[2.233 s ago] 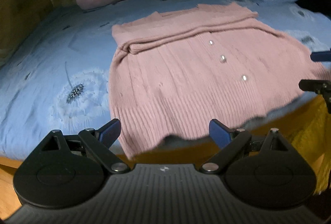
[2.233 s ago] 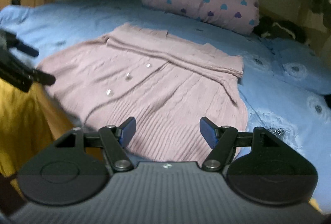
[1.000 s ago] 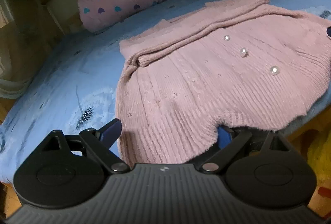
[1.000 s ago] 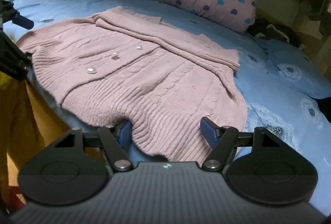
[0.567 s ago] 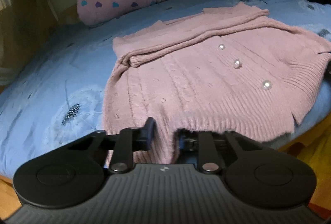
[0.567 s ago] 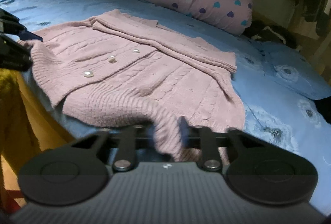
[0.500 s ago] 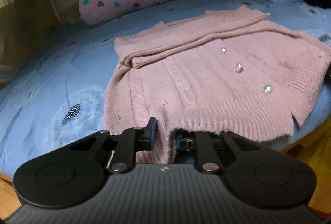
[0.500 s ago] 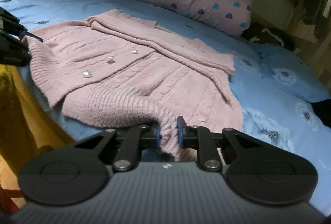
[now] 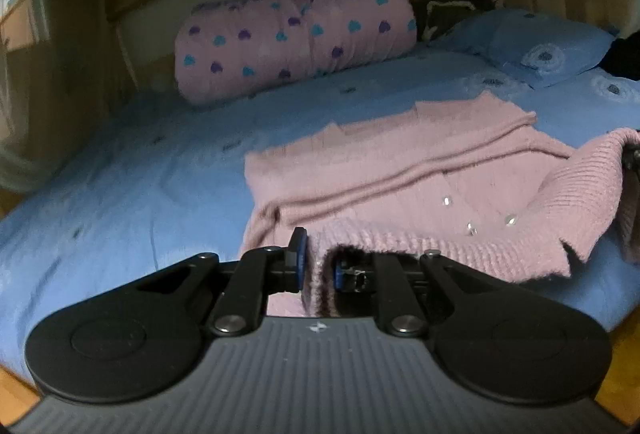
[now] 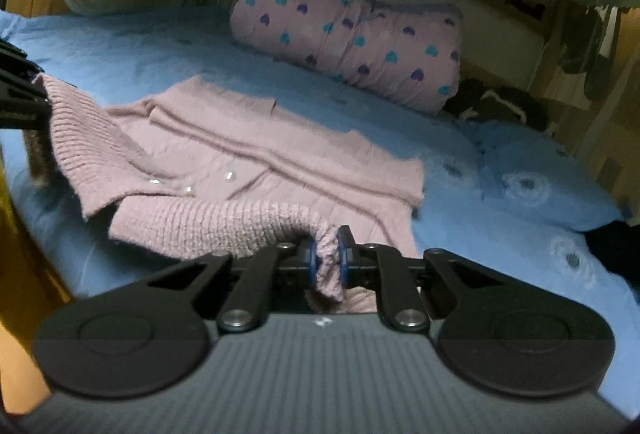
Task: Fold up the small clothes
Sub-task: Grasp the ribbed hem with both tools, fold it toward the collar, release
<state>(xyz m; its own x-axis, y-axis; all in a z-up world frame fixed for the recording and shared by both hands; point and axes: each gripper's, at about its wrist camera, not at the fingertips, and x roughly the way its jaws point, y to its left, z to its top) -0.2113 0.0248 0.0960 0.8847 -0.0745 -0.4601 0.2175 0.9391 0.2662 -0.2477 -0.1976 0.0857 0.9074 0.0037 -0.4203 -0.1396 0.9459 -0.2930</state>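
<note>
Fingers on both grippers are pinched nearly closed on the ribbed hem of the cardigan (image 9: 400,169). Left gripper (image 9: 318,266) has a bunch of knit squeezed between its blue pads at one hem corner; right gripper (image 10: 326,254) clamps a fold of hem at the other corner, cloth bulging out between the pads. Right gripper also shows at the right edge of the left view, with the hem draped over it and raised off the bed (image 9: 120,169).

Cardigan lies buttons up on the blue sheet, collar end toward the heart-print roll (image 9: 296,41), sleeves already laid across the chest as a band. Hem edge is lifted and curled over toward the buttons (image 10: 188,189); upper body is flat on the bed. A blue pillow (image 10: 540,173) sits at the far right, well apart from the cardigan.

Step, as I read it: bottom-up fold, hem going to collar, roughly at its start, since only the ribbed band is off the sheet.

Next move probably calls for carrying both corners forward together at matching height and pace, keeping the hem taut between them so it lands square on the sleeve band, then releasing. Risk: knit sags in the middle or one corner leads and the fold skews. Both views are a bit blurred.
</note>
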